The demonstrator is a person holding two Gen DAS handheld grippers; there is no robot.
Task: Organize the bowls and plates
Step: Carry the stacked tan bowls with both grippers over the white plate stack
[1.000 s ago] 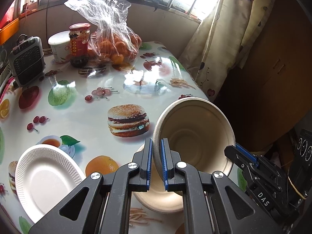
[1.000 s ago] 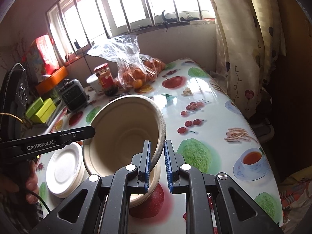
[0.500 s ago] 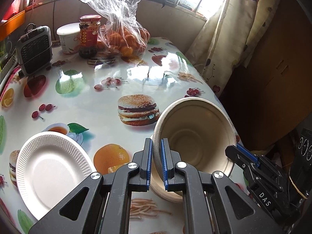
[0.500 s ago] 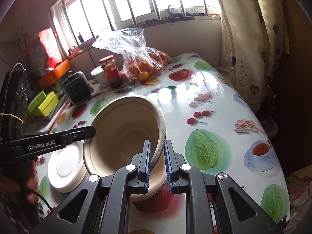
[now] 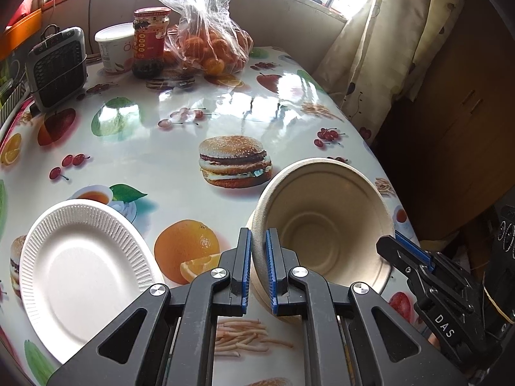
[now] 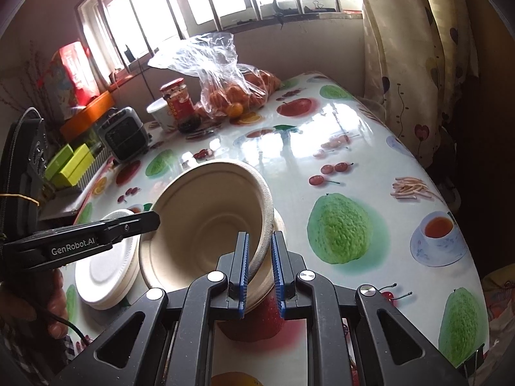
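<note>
A beige paper bowl (image 5: pixel 325 222) is held tilted between both grippers, low over a second beige bowl (image 6: pixel 151 257) on the table. My left gripper (image 5: pixel 258 270) is shut on the bowl's left rim. My right gripper (image 6: pixel 260 268) is shut on the opposite rim; the bowl also shows in the right wrist view (image 6: pixel 209 222). The right gripper's tip shows in the left wrist view (image 5: pixel 405 254), and the left gripper's tip in the right wrist view (image 6: pixel 141 222). A stack of white paper plates (image 5: pixel 80 267) lies left of the bowls, also in the right wrist view (image 6: pixel 103 267).
At the table's far end stand a bag of oranges (image 5: pixel 209 45), a red-lidded jar (image 5: pixel 148 41), a white tub (image 5: pixel 111 48) and a small grey heater (image 5: pixel 58 67). A curtain (image 5: pixel 379 41) hangs past the right table edge (image 5: pixel 370 151).
Both grippers have carried the tilted bowl downward toward the bowl on the table and slightly forward. Both grips are unchanged.
</note>
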